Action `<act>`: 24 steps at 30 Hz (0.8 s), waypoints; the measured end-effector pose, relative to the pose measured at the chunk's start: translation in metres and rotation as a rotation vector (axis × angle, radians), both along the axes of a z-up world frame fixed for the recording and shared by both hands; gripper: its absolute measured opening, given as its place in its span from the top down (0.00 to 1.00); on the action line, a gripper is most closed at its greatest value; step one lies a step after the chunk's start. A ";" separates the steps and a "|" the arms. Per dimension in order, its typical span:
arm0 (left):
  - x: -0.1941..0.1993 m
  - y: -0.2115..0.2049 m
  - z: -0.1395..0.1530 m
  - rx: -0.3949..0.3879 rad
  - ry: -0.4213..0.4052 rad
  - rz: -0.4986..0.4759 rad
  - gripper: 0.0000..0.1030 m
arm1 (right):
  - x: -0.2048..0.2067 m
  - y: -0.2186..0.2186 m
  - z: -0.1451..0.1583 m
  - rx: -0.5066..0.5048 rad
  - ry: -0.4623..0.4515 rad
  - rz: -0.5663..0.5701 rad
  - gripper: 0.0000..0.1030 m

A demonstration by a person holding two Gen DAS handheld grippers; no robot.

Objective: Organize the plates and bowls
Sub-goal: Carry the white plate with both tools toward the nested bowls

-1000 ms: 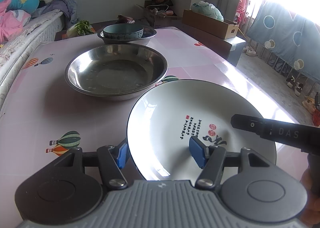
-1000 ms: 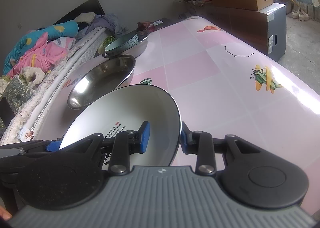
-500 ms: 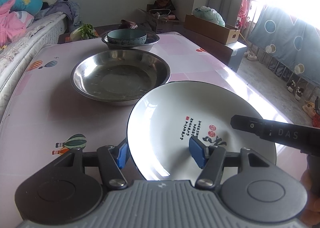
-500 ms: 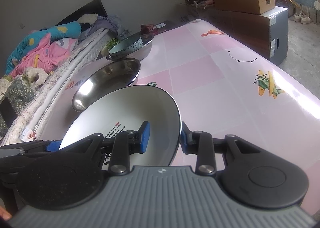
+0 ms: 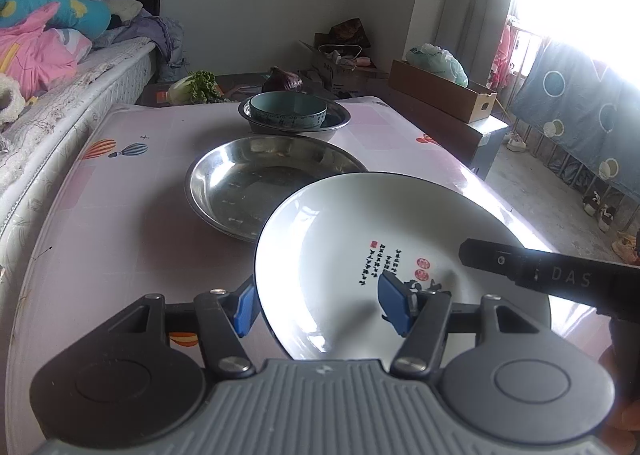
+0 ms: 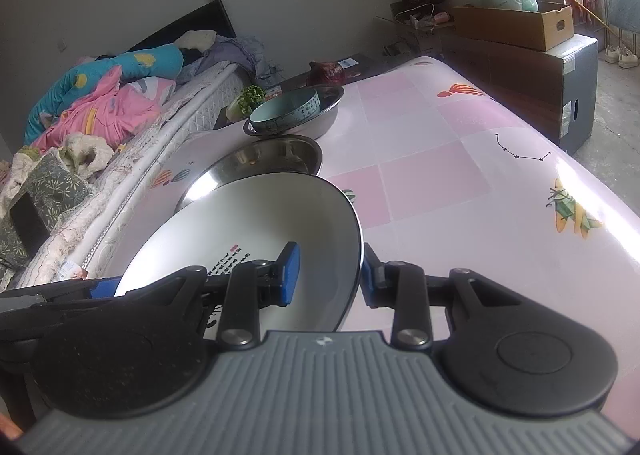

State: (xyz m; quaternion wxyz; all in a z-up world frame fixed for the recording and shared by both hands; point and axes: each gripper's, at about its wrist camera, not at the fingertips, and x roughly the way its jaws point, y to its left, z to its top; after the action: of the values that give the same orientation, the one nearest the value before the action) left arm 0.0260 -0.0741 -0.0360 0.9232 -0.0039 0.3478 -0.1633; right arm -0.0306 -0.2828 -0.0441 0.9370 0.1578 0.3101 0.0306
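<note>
Lifted and carried forward since before, the white plate [image 5: 352,239] now overlaps the big steel bowl [image 5: 248,179]; my left gripper [image 5: 320,305] and right gripper [image 6: 326,269] each pinch its rim above the pink table [image 6: 460,175]
</note>
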 end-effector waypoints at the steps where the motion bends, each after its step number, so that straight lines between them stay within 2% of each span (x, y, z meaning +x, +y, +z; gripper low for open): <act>1: 0.002 0.002 0.002 -0.002 -0.004 0.005 0.39 | 0.003 0.002 0.002 -0.002 -0.002 0.005 0.70; 12: 0.031 0.024 0.014 -0.018 -0.020 0.055 0.39 | 0.047 0.025 0.018 -0.011 -0.011 0.050 0.70; 24: 0.065 0.029 0.007 -0.010 0.021 0.073 0.39 | 0.096 0.029 0.008 0.015 0.037 0.060 0.70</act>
State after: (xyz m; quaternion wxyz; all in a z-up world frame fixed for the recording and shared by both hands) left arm 0.0914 -0.0455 -0.0286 0.9249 -0.0230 0.3562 -0.1314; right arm 0.0651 -0.2533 -0.0360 0.9286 0.1560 0.3316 0.0582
